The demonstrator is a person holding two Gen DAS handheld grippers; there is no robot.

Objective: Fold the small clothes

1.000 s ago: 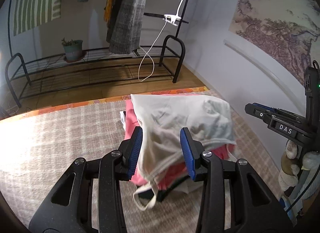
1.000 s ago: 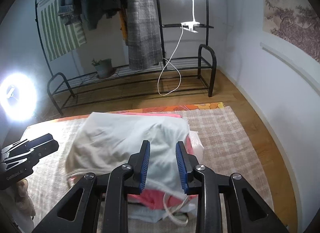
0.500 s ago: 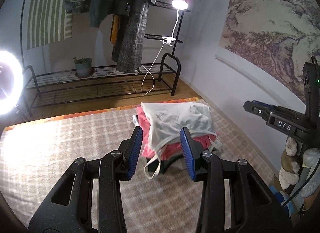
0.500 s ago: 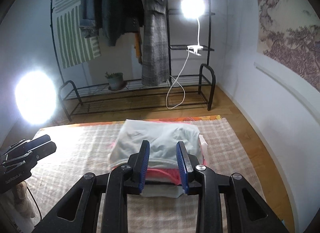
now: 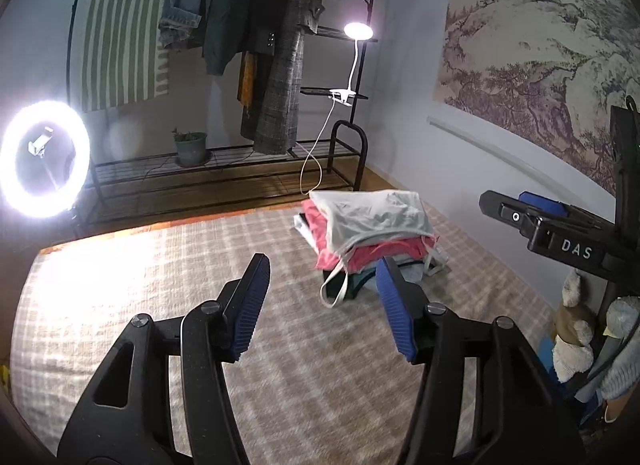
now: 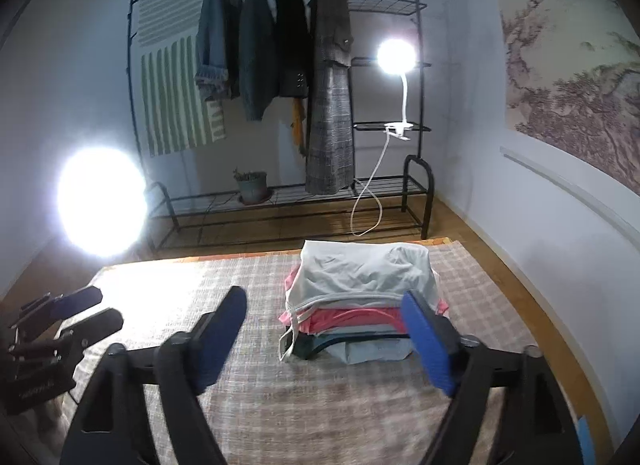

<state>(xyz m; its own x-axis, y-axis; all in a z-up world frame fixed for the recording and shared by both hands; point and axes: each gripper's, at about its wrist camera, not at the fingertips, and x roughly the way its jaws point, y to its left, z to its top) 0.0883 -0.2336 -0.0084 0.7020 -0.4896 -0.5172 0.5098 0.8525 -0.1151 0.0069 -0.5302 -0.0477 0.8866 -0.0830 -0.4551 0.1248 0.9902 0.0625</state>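
Left gripper (image 5: 322,297) spread wide, holding nothing, above the checked blanket (image 5: 160,265). Right gripper (image 6: 324,329) likewise wide apart and empty. Stack of folded clothes (image 6: 360,305) at 12 o'clock from the right gripper, 1 o'clock from the left, white garment (image 6: 360,269) on top, pink layers (image 6: 352,317) beneath, strap loop (image 5: 334,289) trailing onto the blanket

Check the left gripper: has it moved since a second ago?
Yes. The left gripper has pulled back from the pile of folded clothes and opened. Its fingers were over the white top garment; now the pile lies ahead on the checked blanket.
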